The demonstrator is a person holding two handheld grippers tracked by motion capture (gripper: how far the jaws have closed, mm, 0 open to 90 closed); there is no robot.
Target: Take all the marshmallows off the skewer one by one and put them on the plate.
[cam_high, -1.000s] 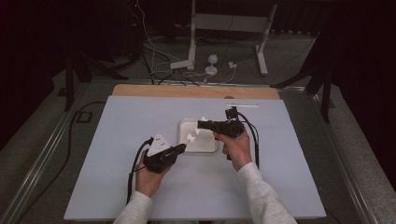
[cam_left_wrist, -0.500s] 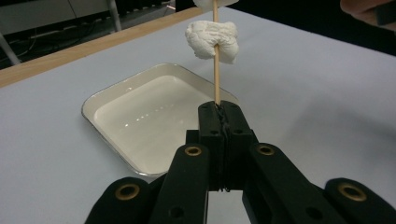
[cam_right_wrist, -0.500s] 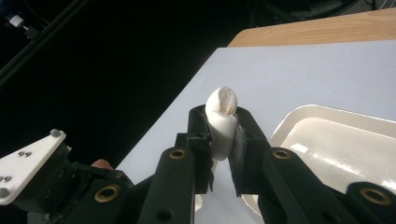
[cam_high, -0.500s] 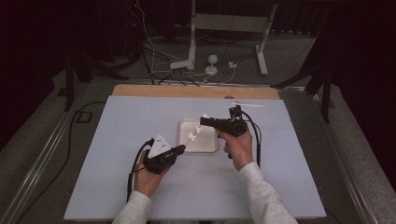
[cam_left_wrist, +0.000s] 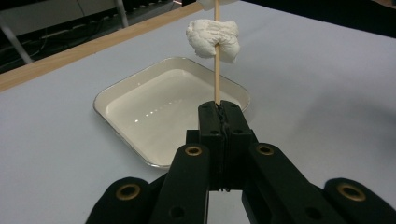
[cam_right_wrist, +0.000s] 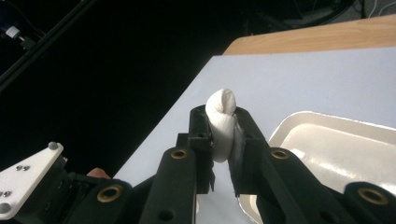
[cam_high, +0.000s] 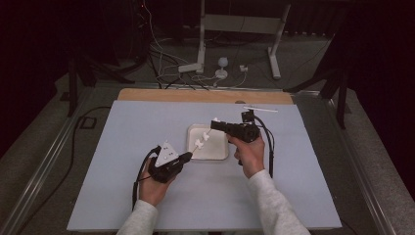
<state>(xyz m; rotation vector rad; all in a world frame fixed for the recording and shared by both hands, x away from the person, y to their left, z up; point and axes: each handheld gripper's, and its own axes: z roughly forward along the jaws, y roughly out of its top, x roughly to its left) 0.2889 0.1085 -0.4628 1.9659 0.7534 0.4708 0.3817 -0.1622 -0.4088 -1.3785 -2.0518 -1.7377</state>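
My left gripper (cam_high: 188, 156) is shut on the lower end of a thin wooden skewer (cam_left_wrist: 216, 74), which slants up over the white tray (cam_high: 220, 155). A white marshmallow-like lump (cam_left_wrist: 213, 39) is speared on the skewer, and two such lumps (cam_high: 201, 140) show on it in the high view. My right gripper (cam_right_wrist: 219, 128) is shut on another white lump (cam_right_wrist: 221, 105). It hovers by the skewer's upper tip, above the tray's far edge, with its tip (cam_high: 216, 124) pointing left.
The shallow white tray (cam_left_wrist: 135, 109) lies in the middle of the pale blue tabletop (cam_high: 122, 127). A thin white stick (cam_high: 260, 109) lies at the table's far right near the wooden edge (cam_high: 195, 95). Cables and stand legs sit on the floor beyond.
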